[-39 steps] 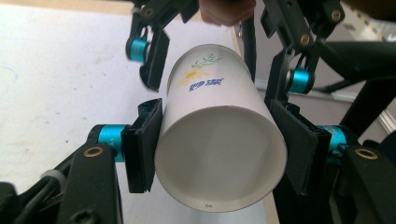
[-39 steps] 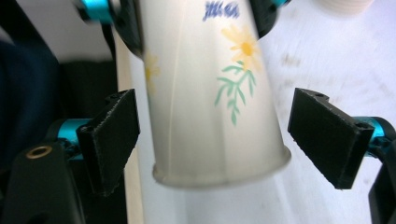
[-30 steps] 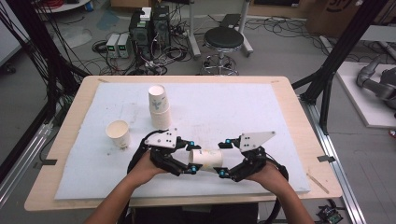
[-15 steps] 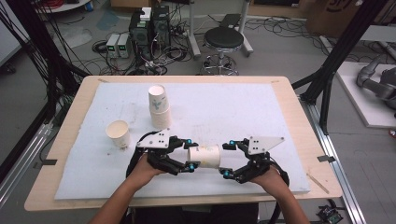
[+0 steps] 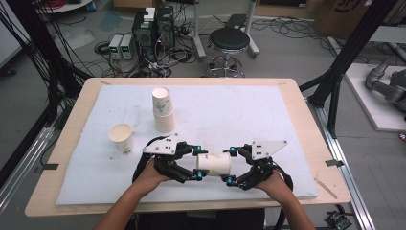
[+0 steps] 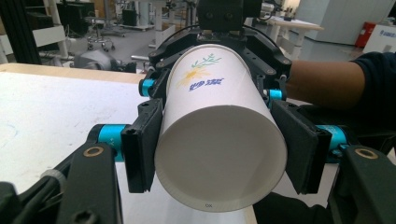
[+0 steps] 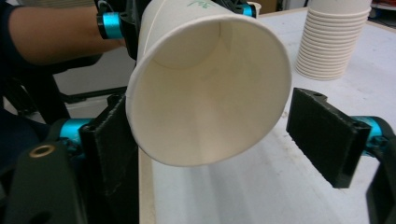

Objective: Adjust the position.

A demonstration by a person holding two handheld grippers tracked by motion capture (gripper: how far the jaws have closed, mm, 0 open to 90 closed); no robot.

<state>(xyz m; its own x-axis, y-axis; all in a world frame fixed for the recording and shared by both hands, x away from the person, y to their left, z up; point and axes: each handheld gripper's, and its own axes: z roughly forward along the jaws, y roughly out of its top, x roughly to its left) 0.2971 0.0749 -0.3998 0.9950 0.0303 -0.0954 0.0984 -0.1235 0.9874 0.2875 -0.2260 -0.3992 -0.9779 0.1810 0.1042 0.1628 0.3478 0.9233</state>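
A paper cup (image 5: 214, 164) lay on its side in the air just in front of the stack of cups (image 5: 164, 112), toward the person, bridged between 2 hand-held grippers. The left gripper (image 5: 189, 164) was clenched on its bottom end, both pads pressing the wall in the left gripper view (image 6: 219, 154). The right gripper (image 5: 231, 165) had just been closing around the cup's open rim (image 7: 210, 88), yet 1 pad (image 7: 327, 135) stood clear of the wall, so it was not yet gripping. A single cup (image 5: 121, 137) stood upright left of the stack on the white mat (image 5: 287, 124). This looked like a handover or a pulling apart of nested cups; next, the right jaws would need to close gently, without crushing the rim.
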